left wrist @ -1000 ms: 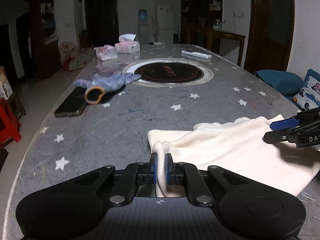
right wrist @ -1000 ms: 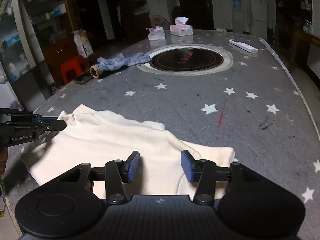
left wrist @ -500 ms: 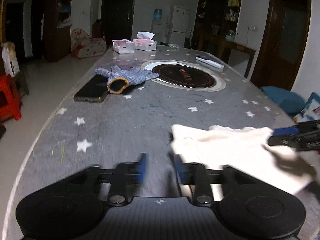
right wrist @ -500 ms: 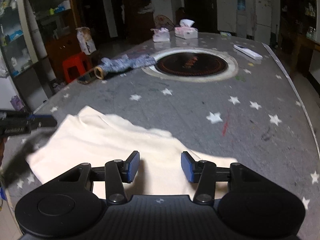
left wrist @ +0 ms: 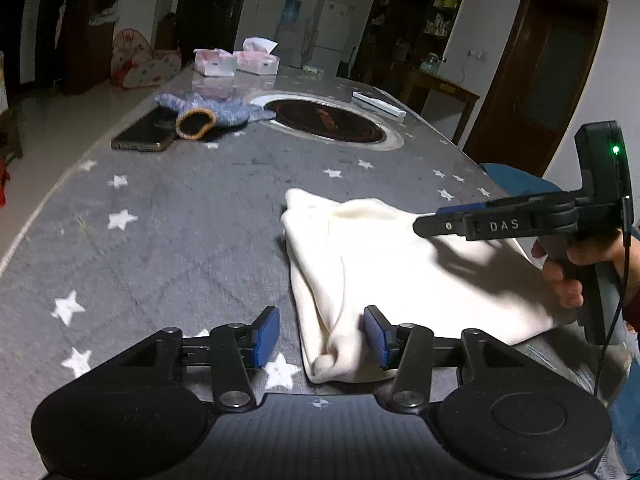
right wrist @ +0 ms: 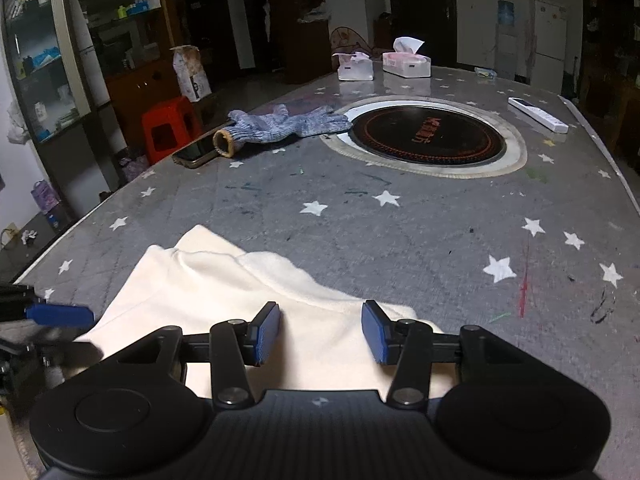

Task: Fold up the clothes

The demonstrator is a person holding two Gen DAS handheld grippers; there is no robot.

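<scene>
Let go of the cloth a moment ago, left gripper now spread wide with nothing pinched. Before, pressed tight on a fold of it. Now parked low over the near corner of the cloth, right blue pad just beside the bunched edge, left pad over bare counter.

Cream cloth lying on the gray star counter, near the front edge, partly folded with a lumpy fold on its left side.

Right gripper spread open too, blue pads apart, low over the cloth, pinching nothing. Seen from the left camera as a black tool held in a hand, pointing across the far side of the cloth.

Farther back on the counter: a blue knit glove partly on top of a dark phone, a round black cooktop, a white remote, and two tissue boxes.
</scene>
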